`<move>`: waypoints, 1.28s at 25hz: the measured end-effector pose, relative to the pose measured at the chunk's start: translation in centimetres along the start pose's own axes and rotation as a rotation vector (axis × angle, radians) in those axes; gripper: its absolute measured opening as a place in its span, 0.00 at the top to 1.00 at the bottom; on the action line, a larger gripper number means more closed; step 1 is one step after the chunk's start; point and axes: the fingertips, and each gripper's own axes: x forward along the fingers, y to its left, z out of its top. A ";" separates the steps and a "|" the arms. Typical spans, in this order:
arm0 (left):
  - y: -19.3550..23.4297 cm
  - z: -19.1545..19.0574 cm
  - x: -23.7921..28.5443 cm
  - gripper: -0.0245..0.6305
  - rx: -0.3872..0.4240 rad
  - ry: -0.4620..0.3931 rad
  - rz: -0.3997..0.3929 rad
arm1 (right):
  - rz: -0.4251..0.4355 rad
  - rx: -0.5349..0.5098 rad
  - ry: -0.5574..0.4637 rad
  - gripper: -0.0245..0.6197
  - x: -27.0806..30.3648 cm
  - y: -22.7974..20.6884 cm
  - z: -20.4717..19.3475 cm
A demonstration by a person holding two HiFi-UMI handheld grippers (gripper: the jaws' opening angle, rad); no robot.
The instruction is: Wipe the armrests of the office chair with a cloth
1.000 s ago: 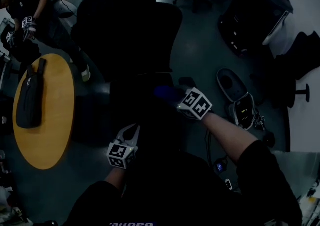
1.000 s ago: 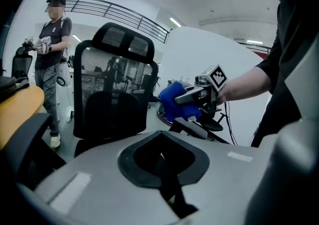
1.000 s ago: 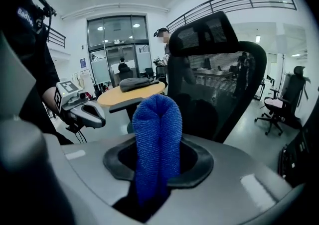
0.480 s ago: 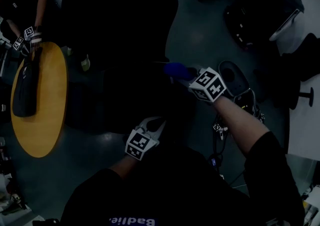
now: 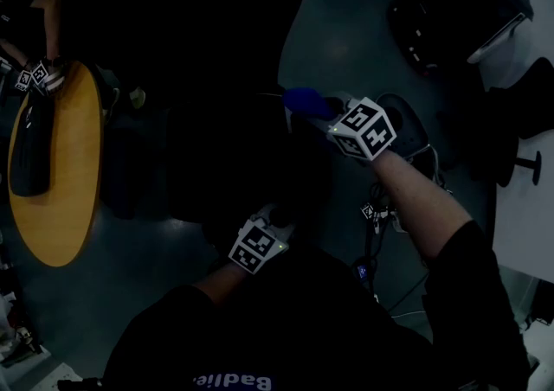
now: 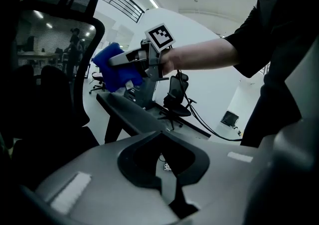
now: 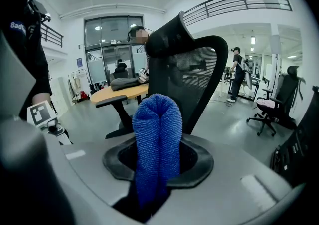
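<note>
Blue cloth point(image 7: 158, 139) is clamped, folded, betw. jaws of right gripper point(image 5: 325, 117), its end sticking out past the tips. It is held just above office chair point(image 5: 216, 17) armrest point(image 6: 130, 113); contact can't be made out. Left gripper point(image 5: 275, 214): jaws together, nothing betw. them, apart from cloth.

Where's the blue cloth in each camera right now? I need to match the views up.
Head view: the blue cloth sits just above centre, at the tip of the right tongs.
Left gripper view: upper left of centre, clamped in the right tongs, above an armrest.
Right gripper view: dead centre, between the tongs.
Shared landmark: the chair backrest.
</note>
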 end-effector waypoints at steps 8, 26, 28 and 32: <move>-0.1 -0.8 1.0 0.94 -0.009 0.024 -0.012 | -0.045 0.004 0.054 0.76 1.0 -4.0 -1.6; 0.5 -1.7 2.0 0.94 -0.011 0.037 -0.005 | -0.016 0.038 0.141 0.76 3.4 -3.6 -7.7; 0.4 -1.8 1.9 0.94 -0.009 0.039 -0.009 | -0.022 0.045 0.137 0.76 3.2 -3.4 -7.8; 0.4 -1.6 2.0 0.94 -0.005 0.042 -0.014 | -0.030 0.060 0.126 0.76 2.6 -3.1 -7.8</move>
